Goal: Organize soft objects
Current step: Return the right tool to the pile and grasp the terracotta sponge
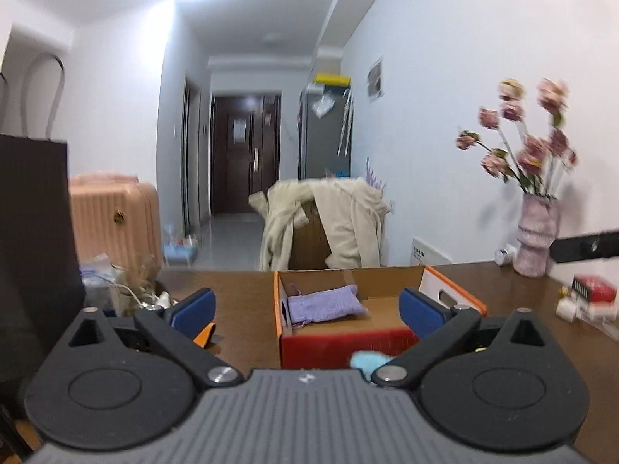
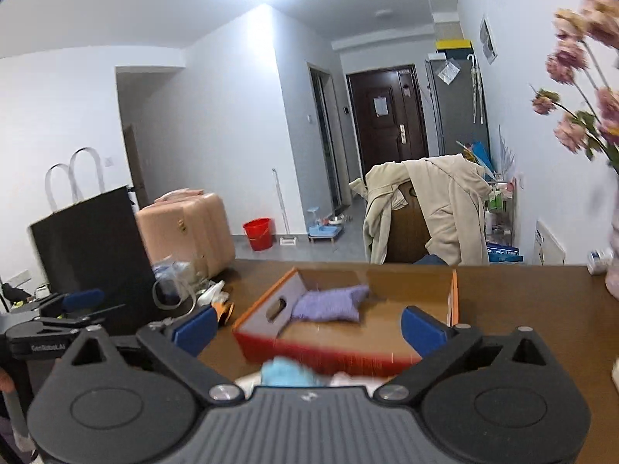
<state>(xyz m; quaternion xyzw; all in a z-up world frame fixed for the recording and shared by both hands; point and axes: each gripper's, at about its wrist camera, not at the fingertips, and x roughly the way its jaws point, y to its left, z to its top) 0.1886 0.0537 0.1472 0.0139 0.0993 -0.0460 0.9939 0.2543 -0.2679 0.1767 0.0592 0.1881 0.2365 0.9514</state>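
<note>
Matt cardboard box (image 2: 410,290), knitted purple cloth pouch (image 2: 329,303), smooth glossy wooden table (image 2: 522,309)

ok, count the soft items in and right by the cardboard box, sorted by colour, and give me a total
Purple: 1, the knitted pouch lying in the cardboard box
Light blue: 1, the fluffy item in front of the box
Pale pink: 1, the soft item beside it, mostly hidden
Total: 3

One box, two soft items on the table.
One cardboard box (image 2: 410,290) holds one purple pouch (image 2: 329,303); one blue soft item (image 2: 286,373) lies at its 6 o'clock.
</note>
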